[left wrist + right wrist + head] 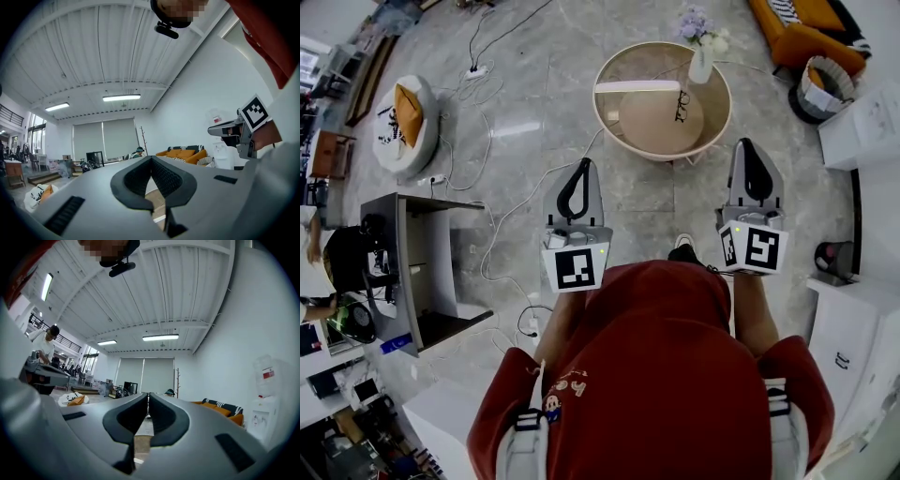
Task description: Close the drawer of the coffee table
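With jaws together and empty, the left gripper (583,167) and right gripper (749,145) point at the round beige wooden coffee table (597,98), ahead between them.

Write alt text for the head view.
Seen from above, a person in a red shirt holds the left gripper and right gripper, both shut and empty, over a marble-look floor. Ahead stands a round coffee table with a vase of flowers and a pair of glasses.
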Demonstrator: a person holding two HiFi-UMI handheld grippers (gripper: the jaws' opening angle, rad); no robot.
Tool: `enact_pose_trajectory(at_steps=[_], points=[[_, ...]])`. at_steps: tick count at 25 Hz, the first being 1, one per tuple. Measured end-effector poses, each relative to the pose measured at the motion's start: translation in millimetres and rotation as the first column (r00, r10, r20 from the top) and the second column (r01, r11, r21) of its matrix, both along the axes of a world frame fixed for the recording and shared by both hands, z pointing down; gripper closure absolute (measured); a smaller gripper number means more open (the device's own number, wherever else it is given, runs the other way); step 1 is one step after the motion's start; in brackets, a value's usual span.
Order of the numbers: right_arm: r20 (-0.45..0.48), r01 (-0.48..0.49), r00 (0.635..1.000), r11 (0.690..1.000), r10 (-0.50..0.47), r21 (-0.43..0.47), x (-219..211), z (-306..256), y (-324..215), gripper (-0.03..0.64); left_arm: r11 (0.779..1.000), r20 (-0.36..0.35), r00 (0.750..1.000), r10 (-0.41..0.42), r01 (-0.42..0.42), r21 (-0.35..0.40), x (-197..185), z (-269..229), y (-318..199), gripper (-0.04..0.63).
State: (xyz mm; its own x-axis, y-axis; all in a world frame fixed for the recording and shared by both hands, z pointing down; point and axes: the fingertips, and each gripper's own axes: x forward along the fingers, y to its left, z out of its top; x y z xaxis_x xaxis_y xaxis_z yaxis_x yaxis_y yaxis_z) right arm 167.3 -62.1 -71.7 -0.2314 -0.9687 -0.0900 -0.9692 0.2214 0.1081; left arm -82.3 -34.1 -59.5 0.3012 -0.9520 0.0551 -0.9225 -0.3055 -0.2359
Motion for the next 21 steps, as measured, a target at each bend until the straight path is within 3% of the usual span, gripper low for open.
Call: enact_pose_trajectory(at_steps=[14,21], points=[[-0.061,0.008,0.998,1.0,-0.008,0.001,7,-12,8,0.594,0.999,-0.031,0.999,-0.034,0.034,-0.003,-13,0,10,0.581],[-0.07,-0.001,0.998,1.0,0.002,0.01,5,-18,8,0.594,1.0,-0.029,1.0,-0.009,0.009,-0.003,-11,-1,13,0.581]])
